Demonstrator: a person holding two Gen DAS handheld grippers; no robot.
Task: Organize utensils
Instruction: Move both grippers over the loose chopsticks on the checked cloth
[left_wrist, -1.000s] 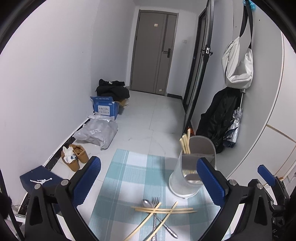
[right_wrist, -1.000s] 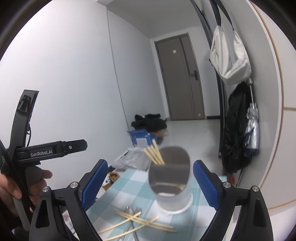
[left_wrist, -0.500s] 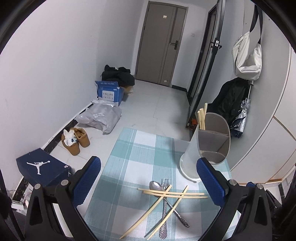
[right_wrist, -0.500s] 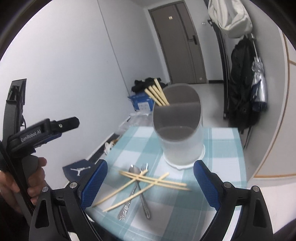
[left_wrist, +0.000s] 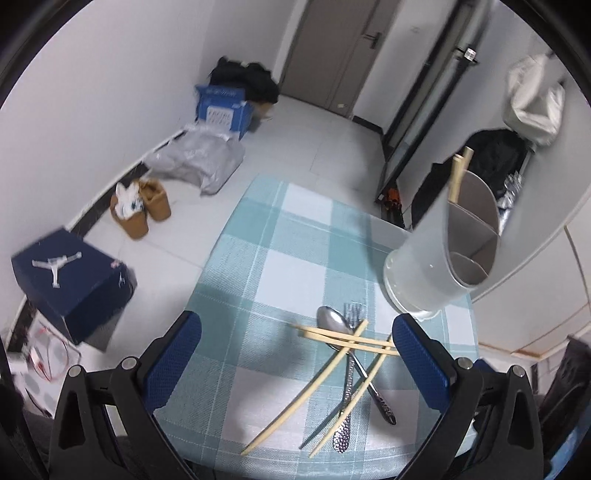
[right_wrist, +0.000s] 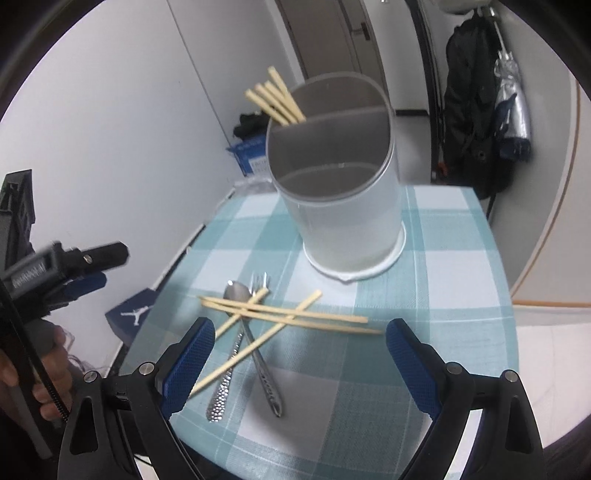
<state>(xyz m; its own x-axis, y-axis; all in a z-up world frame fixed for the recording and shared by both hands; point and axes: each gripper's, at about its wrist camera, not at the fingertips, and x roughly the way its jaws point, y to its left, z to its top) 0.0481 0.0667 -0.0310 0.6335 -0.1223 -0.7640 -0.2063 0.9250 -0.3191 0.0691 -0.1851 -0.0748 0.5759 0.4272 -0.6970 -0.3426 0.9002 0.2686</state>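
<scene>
Loose utensils lay crossed on the checked surface (right_wrist: 461, 266), both claws released above them.

Four chopsticks (right_wrist: 288, 317) lay over a spoon (right_wrist: 236, 295) and a fork (right_wrist: 258, 284) in one pile, near the holder (right_wrist: 343, 221), which stood upright behind them with more sticks in its rear compartment. The right claw (right_wrist: 299, 354) and the left claw (left_wrist: 295, 354) were spread wide and held nothing. The chopsticks looked light, stiff and thin, likely to roll or slip; a free end clear of the crossings would suit a pinch. The spoon and fork looked heavier and smooth; their textured handles offered the better hold. Readable marks: a jumping-figure logo on the dark box (left_wrist: 70, 273); other lettering was too blurred to read.
</scene>
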